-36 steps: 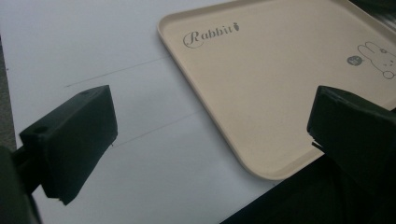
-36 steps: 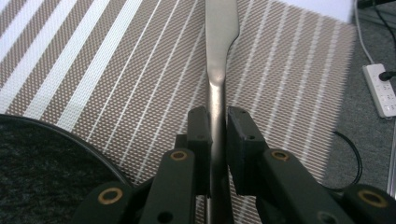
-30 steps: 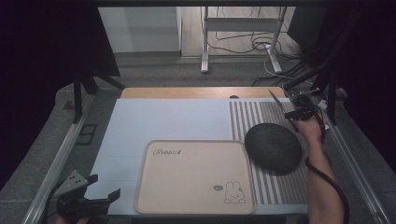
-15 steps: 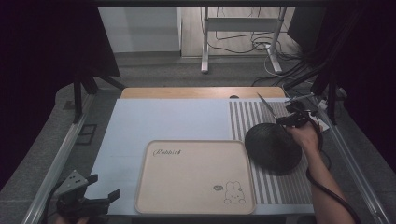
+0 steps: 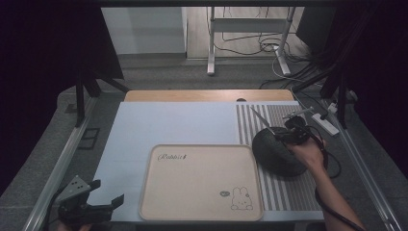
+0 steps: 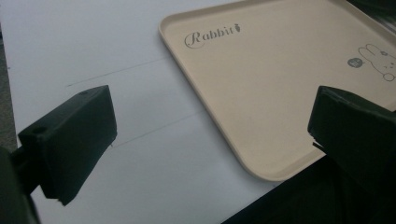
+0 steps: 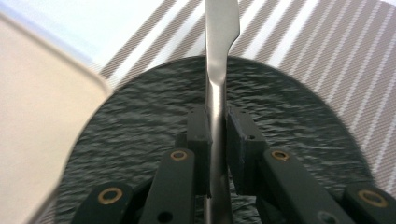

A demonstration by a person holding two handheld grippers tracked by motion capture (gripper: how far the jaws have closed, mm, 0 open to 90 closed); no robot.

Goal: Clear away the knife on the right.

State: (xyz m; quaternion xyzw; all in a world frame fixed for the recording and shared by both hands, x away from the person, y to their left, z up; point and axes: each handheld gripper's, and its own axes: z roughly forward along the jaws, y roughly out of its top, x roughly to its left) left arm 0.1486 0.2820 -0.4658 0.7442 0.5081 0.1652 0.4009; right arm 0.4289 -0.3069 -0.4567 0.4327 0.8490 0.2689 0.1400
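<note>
My right gripper [image 5: 281, 134] [image 7: 216, 122] is shut on a silver table knife [image 5: 262, 121] [image 7: 222, 28], which sticks out ahead of the jaws. It hovers over the round dark slate plate [image 5: 276, 154] [image 7: 140, 130] on the striped placemat [image 5: 288, 190]. The knife tip reaches past the plate's far rim. My left gripper [image 5: 94, 202] [image 6: 210, 135] rests at the table's near left corner with its jaws wide open and nothing between them. Just to its right is the beige "Rabbit" tray [image 5: 202, 180] [image 6: 261, 70].
The tray's edge [image 7: 42, 93] lies close beside the plate. White table mat [image 5: 178, 122] stretches behind the tray. Cables and a power strip [image 5: 325, 124] lie off the table's right side, and metal rails run along both sides.
My right gripper has carried the knife from the table's back right edge leftward and nearer, over the dark plate. The left gripper has stayed put.
</note>
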